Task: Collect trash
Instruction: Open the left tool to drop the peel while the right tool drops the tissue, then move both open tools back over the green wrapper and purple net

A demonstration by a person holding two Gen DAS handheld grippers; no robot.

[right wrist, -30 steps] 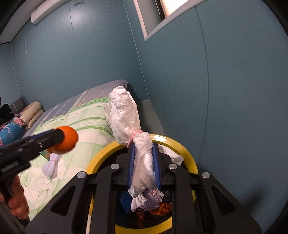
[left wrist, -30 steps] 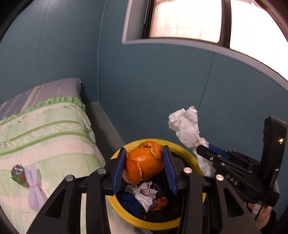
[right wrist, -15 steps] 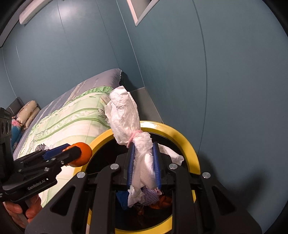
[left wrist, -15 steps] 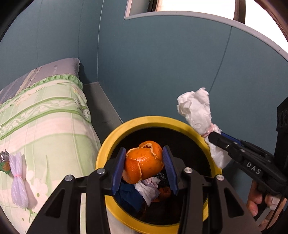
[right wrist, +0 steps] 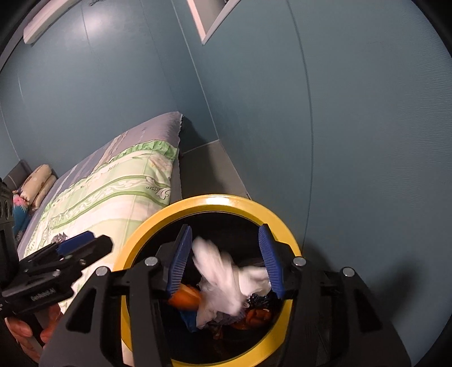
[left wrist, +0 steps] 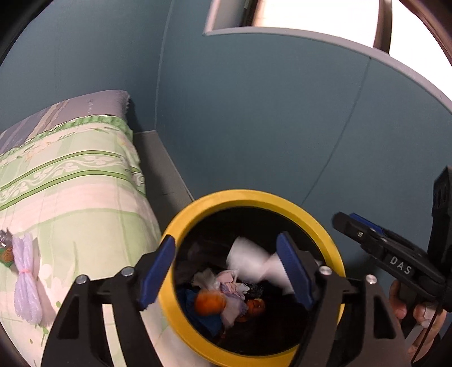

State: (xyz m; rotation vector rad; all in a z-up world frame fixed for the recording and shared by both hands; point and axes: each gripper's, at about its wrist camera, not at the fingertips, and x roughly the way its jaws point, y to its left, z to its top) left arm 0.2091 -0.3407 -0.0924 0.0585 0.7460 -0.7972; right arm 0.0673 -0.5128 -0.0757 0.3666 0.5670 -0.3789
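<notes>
Teal wall (left wrist: 268,118) fills the background in both wrist views; a window (left wrist: 310,17) sits high in it, bright, detail washed out.

Bed (left wrist: 70,197) with green-and-white patterned cover runs along the left, a grey floor strip (left wrist: 163,175) between it and the wall. Pillows (right wrist: 39,180) lie at the far end of the bed, seen in the right wrist view only.

Yellow-rimmed bin (left wrist: 254,197), black inside, stands at the foot corner of the bed, close to the wall. Both grippers are over its mouth.

Left gripper (left wrist: 226,271): blue pads wide apart, nothing between them. Right gripper (right wrist: 226,262): pads also spread wide, nothing clamped.

White tissue wad (right wrist: 226,282) is inside the bin opening, below and between the right gripper's pads, blurred; whether it touches the right-hand pad cannot be told. Same wad appears in the left wrist view as a pale blurred shape beside the left gripper's right pad.

Orange peel (left wrist: 210,302) lies in the bin among the rest of the trash: crumpled paper (left wrist: 228,285), something dark blue (left wrist: 209,319), and further orange scraps (left wrist: 255,306).

On the bed cover, well apart from the bin: a pale lilac yarn bundle (left wrist: 26,282) tied with a pink band, and just beside it a small wrapper (left wrist: 5,248), cut off by the frame edge.
</notes>
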